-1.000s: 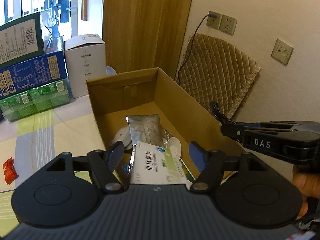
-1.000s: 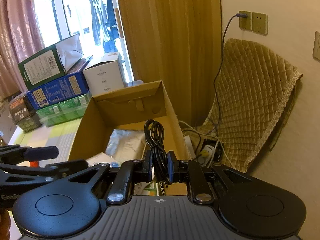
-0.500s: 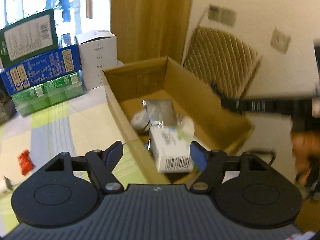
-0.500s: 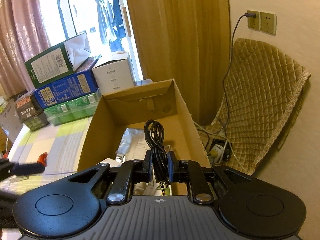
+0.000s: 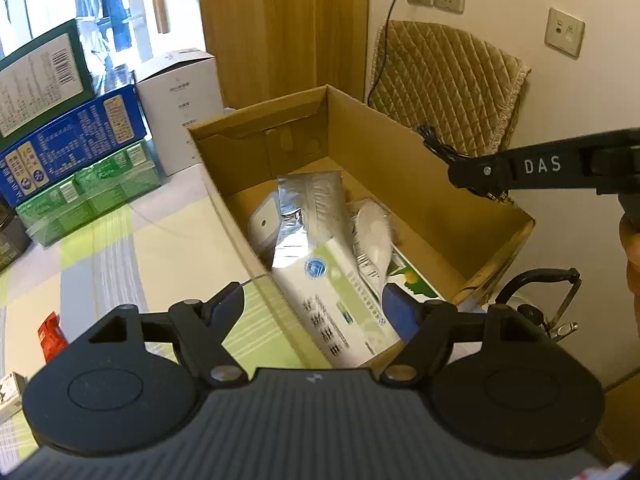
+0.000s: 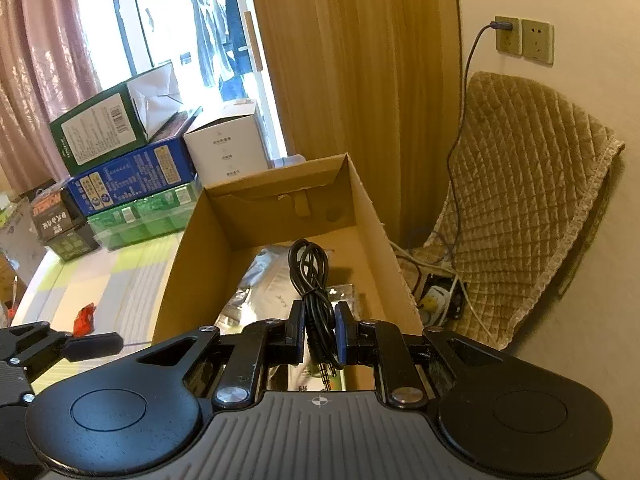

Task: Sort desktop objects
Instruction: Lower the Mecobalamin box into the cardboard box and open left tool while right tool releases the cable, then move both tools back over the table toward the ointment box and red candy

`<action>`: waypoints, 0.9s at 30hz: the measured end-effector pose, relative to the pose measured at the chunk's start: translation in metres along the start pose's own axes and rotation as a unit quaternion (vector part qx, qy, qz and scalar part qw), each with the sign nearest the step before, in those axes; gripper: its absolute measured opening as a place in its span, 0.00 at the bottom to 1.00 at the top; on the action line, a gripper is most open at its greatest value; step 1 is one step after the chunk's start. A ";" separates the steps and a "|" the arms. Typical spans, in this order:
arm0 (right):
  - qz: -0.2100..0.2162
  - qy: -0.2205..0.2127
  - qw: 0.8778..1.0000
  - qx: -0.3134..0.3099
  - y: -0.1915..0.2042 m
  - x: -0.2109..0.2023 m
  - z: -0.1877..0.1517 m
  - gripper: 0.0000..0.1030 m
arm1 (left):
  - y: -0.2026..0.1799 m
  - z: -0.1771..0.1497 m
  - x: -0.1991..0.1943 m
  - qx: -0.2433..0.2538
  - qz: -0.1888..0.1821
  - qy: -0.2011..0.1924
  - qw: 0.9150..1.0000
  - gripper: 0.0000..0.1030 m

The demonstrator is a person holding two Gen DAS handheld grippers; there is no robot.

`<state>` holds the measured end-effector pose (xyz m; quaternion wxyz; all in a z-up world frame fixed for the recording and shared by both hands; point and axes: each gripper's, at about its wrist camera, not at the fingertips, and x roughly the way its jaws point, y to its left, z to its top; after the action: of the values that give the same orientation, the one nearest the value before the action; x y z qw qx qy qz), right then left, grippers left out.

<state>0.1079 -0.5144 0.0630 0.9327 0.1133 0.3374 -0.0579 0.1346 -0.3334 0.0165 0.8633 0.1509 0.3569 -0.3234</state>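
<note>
The right tool point(image 6: 317, 334) is clenching a coiled black audio cable point(image 6: 311, 276) between its blue-padded fingers point(image 6: 342, 334), the loop standing up toward twelve o'clock and two metal plugs hanging just below the grip. It is hovering over the open brown cardboard box point(image 6: 368, 224), above the right half of the interior. The left tool point(image 5: 314, 306) is standing released, its fingers spread wide with nothing between them, over the near left corner of the box point(image 5: 400, 160). Just past it, at twelve o'clock, a white-and-green medicine carton point(image 5: 340, 308) is lying tilted inside the box, a crinkled silver foil pouch point(image 5: 308, 212) resting partly over its far end (a white plastic spoon point(image 5: 374, 236) is lying beside the pouch at one o'clock). The bench wears a green-and-grey checked cloth point(image 5: 120, 260), with a small red packet point(image 5: 51, 334) at nine o'clock. Farther off at ten o'clock, green, blue and dark green cartons point(image 5: 68, 152) are sitting stacked, a white box point(image 5: 182, 108) beside them.
</note>
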 end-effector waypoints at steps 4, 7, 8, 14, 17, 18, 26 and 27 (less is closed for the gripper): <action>0.029 0.000 1.000 0.010 0.001 0.003 0.000 0.17 | 0.011 -0.004 -0.007 -0.021 0.003 -0.003 1.000 0.70; 0.037 -0.006 0.999 0.034 -0.001 0.001 0.001 0.68 | 0.016 -0.006 -0.014 -0.031 0.005 -0.008 0.999 0.70; 0.037 -0.011 0.998 0.039 -0.001 -0.001 0.001 0.68 | 0.018 -0.008 -0.016 -0.034 0.004 -0.009 0.999 0.70; 0.033 -0.017 0.999 0.035 0.002 -0.015 0.000 0.68 | 0.032 -0.017 -0.033 -0.051 0.013 -0.013 0.999 0.71; 0.035 -0.017 0.999 0.028 0.010 -0.024 -0.002 0.68 | 0.038 -0.022 -0.045 -0.053 0.020 -0.016 0.998 0.72; 0.036 -0.017 0.999 0.026 0.014 -0.027 -0.003 0.69 | 0.041 -0.024 -0.050 -0.054 0.022 -0.018 0.998 0.72; 0.065 -0.021 0.998 -0.002 0.064 -0.051 -0.018 0.85 | 0.075 -0.046 -0.097 -0.073 0.049 -0.030 0.996 0.81; 0.071 -0.020 0.997 -0.010 0.073 -0.053 -0.021 0.87 | 0.081 -0.050 -0.104 -0.075 0.056 -0.031 0.995 0.81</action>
<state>0.0680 -0.4369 0.0940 0.9422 0.1268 0.3100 0.0096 0.1063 -0.2012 0.0582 0.8997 0.0953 0.3439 -0.2512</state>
